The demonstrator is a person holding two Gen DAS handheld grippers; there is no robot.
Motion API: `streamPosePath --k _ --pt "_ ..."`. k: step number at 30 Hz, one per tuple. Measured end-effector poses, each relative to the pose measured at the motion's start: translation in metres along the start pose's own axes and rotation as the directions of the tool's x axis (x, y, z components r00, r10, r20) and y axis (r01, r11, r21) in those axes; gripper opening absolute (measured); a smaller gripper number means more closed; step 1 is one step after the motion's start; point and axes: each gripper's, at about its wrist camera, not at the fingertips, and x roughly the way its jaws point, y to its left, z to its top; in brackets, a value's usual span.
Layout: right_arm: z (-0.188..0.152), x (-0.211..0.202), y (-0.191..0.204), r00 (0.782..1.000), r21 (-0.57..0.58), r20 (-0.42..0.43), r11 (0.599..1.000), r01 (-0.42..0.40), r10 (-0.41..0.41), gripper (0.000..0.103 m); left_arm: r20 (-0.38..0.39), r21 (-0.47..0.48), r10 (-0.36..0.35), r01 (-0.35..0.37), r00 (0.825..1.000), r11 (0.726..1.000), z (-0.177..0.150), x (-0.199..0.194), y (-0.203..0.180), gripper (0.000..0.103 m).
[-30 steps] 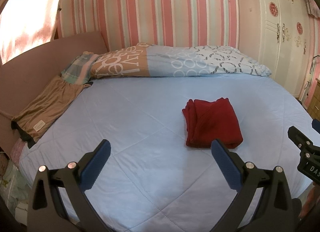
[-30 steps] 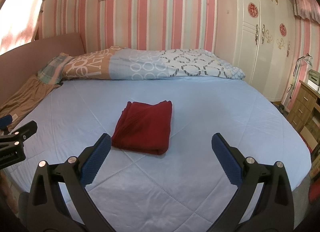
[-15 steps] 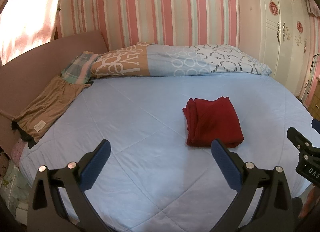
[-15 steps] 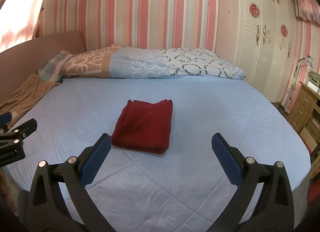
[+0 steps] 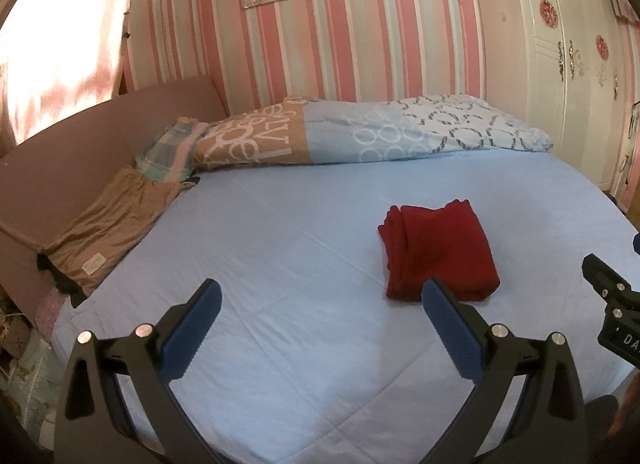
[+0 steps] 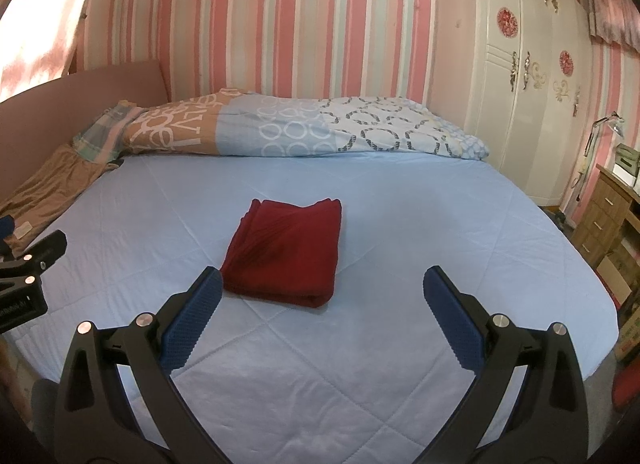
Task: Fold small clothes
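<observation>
Red garment (image 6: 286,252): folded into a compact rectangle, flat on the blue bedsheet (image 6: 420,232), roughly mid-bed. We read it at 1 o'clock in the left wrist view (image 5: 436,250) and 11 o'clock in the right wrist view.
Left gripper (image 5: 320,316): released, jaws spread wide, holding nothing, above the sheet, near the garment but apart from it.
Right gripper (image 6: 322,304): also released and empty; its left pad (image 6: 192,320) overlaps the garment's near corner in frame, we cannot tell whether it touches.
Progress: we judge the fold on this piece done. Edges stacked, nothing loose trailing.
Left to do: a brown garment (image 5: 108,228) lies at the 9 o'clock edge by the headboard (image 5: 60,168); it looks roughly laid out, not tidily folded. We cannot say whether it belongs to the task.
Left view only: the brown garment's label and dark fabric under it, plus floor clutter at 8 o'clock.
Right view only: wooden dresser (image 6: 612,220) and desk lamp (image 6: 604,124) at 3 o'clock, more of the wardrobe (image 6: 532,96).
Both views: the folded duvet (image 6: 280,128) at 12 o'clock, and each shows the other gripper at its frame edge.
</observation>
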Motion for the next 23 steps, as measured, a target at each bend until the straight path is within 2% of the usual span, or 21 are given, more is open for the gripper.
streamPosePath --k 12,17,23 --pt "-0.0001 -0.0014 0.0003 1.000 0.000 0.002 1.000 0.003 -0.003 0.100 -0.014 -0.002 -0.009 0.009 1.000 1.000 0.0030 0.0014 0.0036 0.101" --pt "0.0003 -0.0010 0.0006 1.000 -0.002 0.001 1.000 0.006 -0.006 0.100 -0.044 -0.026 -0.032 0.031 0.999 0.999 0.0029 0.0052 0.0062 0.101" --pt "0.0006 -0.0011 -0.0015 1.000 0.005 0.005 1.000 0.003 -0.003 0.100 -0.042 -0.025 -0.021 0.020 0.999 1.000 0.0040 0.0043 0.0056 0.101"
